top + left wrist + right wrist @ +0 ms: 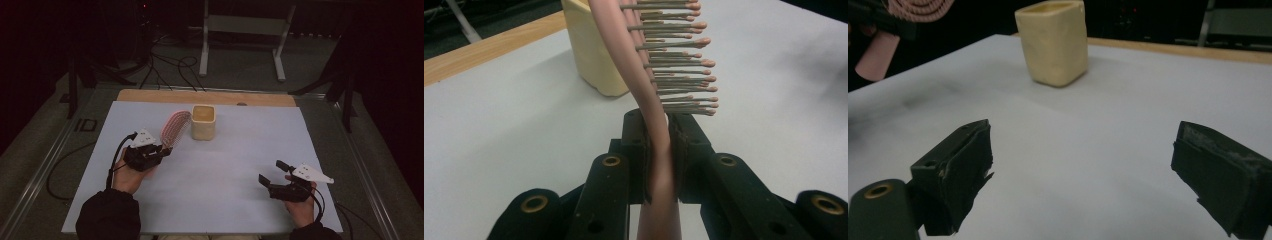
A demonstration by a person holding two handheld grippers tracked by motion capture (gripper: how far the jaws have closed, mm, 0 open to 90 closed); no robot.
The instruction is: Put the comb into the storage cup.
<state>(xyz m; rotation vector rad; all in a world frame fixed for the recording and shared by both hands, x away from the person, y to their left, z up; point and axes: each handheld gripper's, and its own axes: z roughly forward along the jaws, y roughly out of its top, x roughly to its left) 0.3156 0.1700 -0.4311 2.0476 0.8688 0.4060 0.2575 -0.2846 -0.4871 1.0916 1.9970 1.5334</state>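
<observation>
Left gripper [162,150] clamps the pink brush [176,128] by its handle — pads pressed on both sides, bristled head raised off the table [225,165] and angled toward the cream cup [203,122]. Brush head sits just beside the cup's left side; touching or not, can't tell. Right gripper [272,172] hovers low at the table's near right — jaws spread wide, nothing between them, well apart from the cup.
</observation>
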